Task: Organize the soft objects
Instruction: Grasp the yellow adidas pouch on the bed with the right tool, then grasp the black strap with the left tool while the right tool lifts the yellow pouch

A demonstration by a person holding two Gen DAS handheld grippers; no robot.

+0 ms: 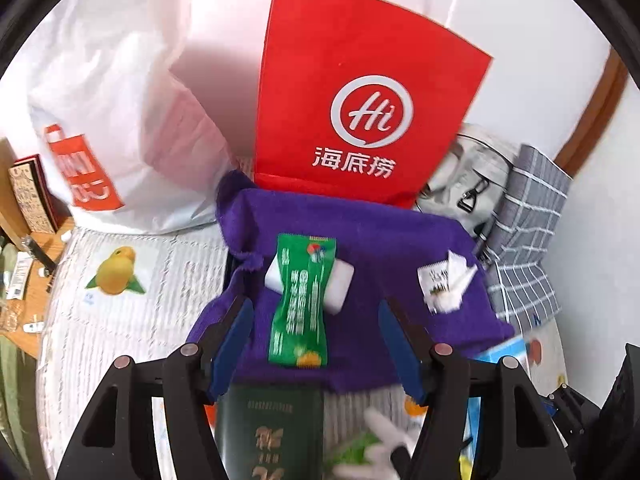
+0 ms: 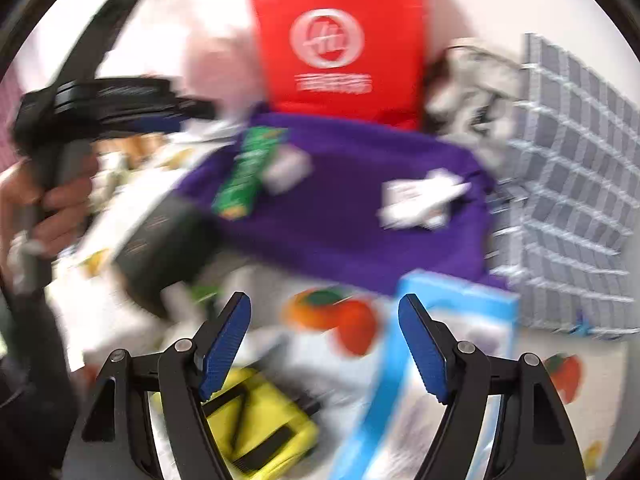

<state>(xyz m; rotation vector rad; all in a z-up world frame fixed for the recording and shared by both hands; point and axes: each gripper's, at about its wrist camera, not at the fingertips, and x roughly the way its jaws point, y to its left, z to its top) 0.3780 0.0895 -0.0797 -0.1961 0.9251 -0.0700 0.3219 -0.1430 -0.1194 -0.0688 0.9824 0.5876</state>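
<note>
A purple cloth (image 1: pixel 360 240) lies spread on the printed table cover in front of a red paper bag (image 1: pixel 360 92). On the cloth rest a green sachet (image 1: pixel 300 300), lying across a white block (image 1: pixel 340 284), and a crumpled white wrapper (image 1: pixel 444 280). My left gripper (image 1: pixel 318 344) hovers open above the cloth's near edge, and its blue pads touch nothing. In the blurred right wrist view, my right gripper (image 2: pixel 324 340) is open and empty over the table, nearer than the purple cloth (image 2: pixel 340 200). A hand (image 2: pixel 52 200) at the left there holds the other gripper's handle.
A white plastic bag (image 1: pixel 120 120) stands at the back left. A grey bag (image 1: pixel 472 172) and a checked grey cloth (image 1: pixel 528 220) lie on the right. A dark green box (image 1: pixel 272 432), a yellow pouch (image 2: pixel 260 420) and a blue-and-white box (image 2: pixel 440 340) crowd the near side.
</note>
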